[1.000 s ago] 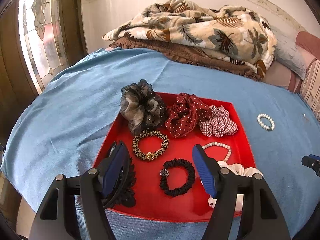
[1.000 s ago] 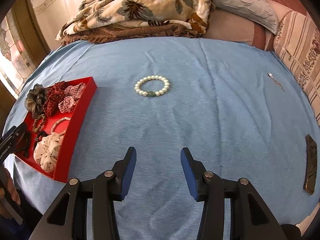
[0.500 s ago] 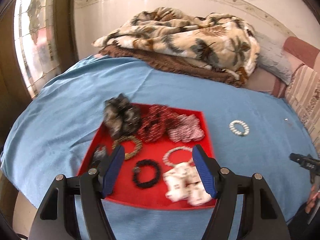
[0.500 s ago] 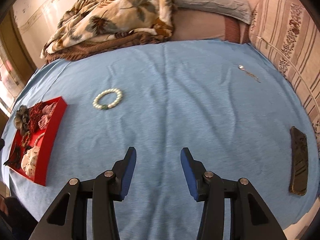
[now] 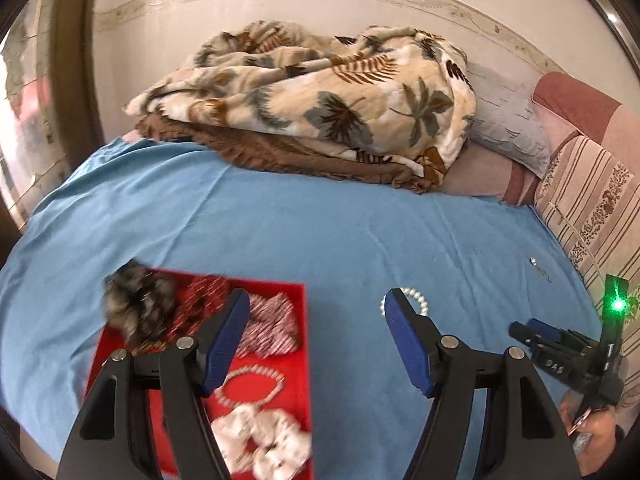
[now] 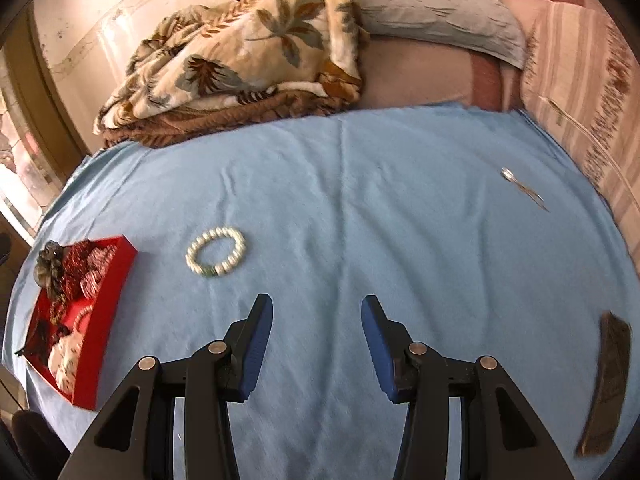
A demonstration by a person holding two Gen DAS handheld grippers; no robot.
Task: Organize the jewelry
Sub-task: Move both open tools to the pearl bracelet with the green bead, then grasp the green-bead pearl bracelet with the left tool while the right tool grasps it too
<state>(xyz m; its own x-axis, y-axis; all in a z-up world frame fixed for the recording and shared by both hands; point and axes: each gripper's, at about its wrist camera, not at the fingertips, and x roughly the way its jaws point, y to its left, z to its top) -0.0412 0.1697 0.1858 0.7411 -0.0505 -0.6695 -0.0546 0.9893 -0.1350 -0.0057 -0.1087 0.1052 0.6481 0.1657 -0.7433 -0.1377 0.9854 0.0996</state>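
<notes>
1. The pearl bracelet is half hidden behind the left gripper's fingers.
2. The red tray is motion-blurred, its near end cut off.
3. A small, perhaps metal, item is too small to identify.

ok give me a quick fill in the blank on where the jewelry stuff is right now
1. The white pearl bracelet with a green bead lies on the ____ bedsheet, outside the tray.
2. The scrunchies sit in a ____ rectangular tray.
3. Both the left gripper and the right gripper are ____ and hold nothing.

Missing words: blue; red; open
</notes>
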